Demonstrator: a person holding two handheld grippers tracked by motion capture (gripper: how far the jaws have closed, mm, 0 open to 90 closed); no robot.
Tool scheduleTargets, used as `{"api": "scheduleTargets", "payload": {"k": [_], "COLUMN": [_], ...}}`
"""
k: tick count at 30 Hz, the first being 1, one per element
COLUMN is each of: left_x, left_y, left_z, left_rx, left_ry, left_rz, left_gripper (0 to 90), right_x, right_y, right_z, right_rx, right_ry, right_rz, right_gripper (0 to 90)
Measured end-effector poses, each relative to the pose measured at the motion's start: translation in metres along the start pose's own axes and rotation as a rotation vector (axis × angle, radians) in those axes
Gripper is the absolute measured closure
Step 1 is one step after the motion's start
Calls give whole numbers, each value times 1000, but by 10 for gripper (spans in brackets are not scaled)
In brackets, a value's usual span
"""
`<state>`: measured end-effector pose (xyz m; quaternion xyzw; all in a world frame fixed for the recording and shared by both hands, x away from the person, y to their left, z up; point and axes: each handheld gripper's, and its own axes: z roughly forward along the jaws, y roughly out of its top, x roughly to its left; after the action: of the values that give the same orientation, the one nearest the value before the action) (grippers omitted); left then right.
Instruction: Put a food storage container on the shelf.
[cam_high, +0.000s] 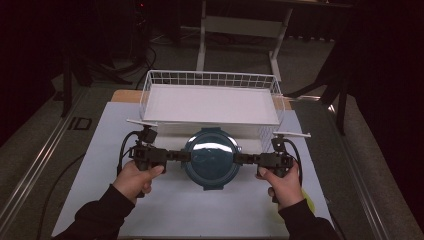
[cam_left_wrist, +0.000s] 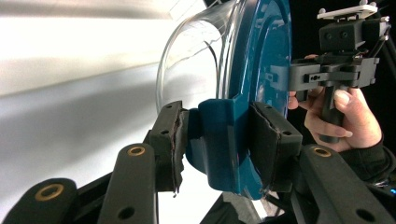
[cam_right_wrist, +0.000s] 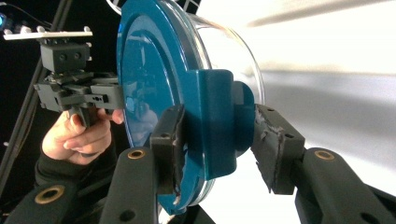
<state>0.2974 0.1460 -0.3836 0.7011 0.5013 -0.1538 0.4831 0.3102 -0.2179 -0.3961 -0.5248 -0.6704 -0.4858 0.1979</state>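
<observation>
high view: lidded container (cam_high: 211, 159) clamped between left gripper (cam_high: 181, 155), right gripper (cam_high: 241, 158); jaws seemingly grip latches.

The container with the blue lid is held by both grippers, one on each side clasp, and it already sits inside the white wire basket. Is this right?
Not quite. Both grippers, left and right, do clamp the side clasps of the container, but the high view shows it in front of the white wire basket, not inside it.

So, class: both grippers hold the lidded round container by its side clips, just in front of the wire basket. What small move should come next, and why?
Probably carry the container forward, level, over the wire basket. The left gripper and right gripper clamp its opposite lid clips, and the basket lies just beyond.
</observation>
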Motion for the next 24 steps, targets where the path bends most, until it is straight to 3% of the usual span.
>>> {"api": "scheduleTargets", "payload": {"k": [13,21,24], "left_x": [-22,-23,-23], "left_y": [43,71,81], "left_z": [-17,-19,-19], "left_rx": [-49,-66,-75], "left_ry": [-2,-15,0], "left_rz": [27,22,20], "left_gripper": [566,567,566], "right_x": [33,43,43], "right_y": [47,77,87], "right_z": [-17,-23,-21], "right_rx": [-64,-96,-96], "right_ry": [-5,-20,-25], "right_rz": [-55,-74,-61], "right_gripper": [557,559,558]}}
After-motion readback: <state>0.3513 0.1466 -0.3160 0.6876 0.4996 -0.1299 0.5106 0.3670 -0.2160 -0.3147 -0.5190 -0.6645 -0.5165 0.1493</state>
